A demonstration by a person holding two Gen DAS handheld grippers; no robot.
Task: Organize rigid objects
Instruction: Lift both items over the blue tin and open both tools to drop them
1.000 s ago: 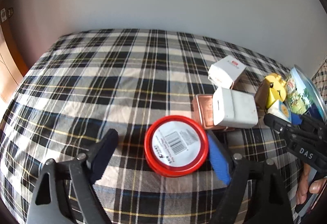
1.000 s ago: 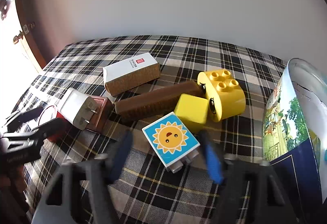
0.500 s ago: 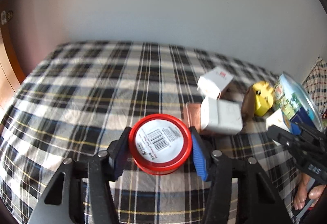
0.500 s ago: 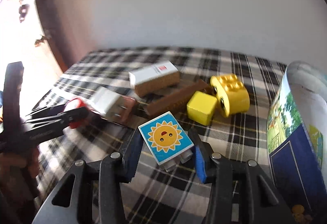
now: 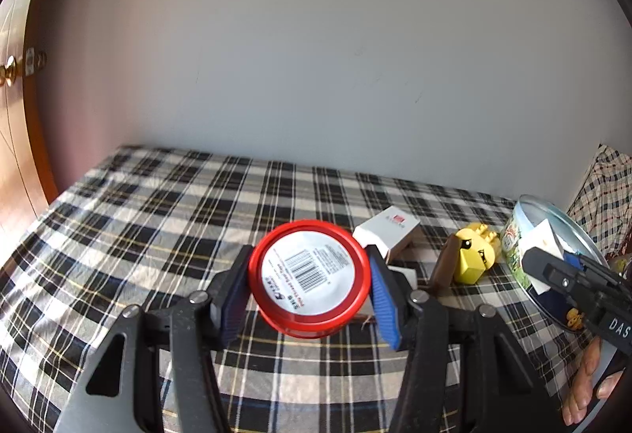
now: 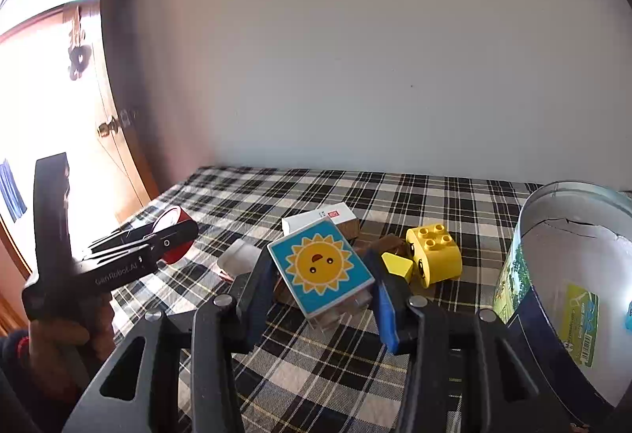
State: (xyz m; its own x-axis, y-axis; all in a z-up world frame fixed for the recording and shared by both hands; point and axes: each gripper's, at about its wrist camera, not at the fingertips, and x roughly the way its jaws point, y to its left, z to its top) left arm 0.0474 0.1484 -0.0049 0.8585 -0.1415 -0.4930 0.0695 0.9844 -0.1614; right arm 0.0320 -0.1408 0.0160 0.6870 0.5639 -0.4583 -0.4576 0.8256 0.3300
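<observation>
My left gripper (image 5: 308, 290) is shut on a round red tin with a white barcode label (image 5: 310, 277) and holds it above the plaid cloth (image 5: 158, 219). My right gripper (image 6: 322, 288) is shut on a blue sun block (image 6: 320, 269), lifted off the cloth. The left gripper also shows in the right wrist view (image 6: 118, 259) with the red tin (image 6: 175, 235). A large round tin container (image 6: 561, 287) stands at the right; it also shows in the left wrist view (image 5: 513, 239).
On the cloth lie a white box (image 5: 387, 231), a yellow toy brick with eyes (image 6: 434, 253), a small yellow cube (image 6: 397, 265), a brown bar (image 5: 444, 263) and a white charger (image 6: 239, 255). A wall stands behind. A wooden door (image 5: 15, 140) is at the left.
Both grippers closed, the left on the red tin and the right on the sun block, and both lifted their objects off the cloth.
</observation>
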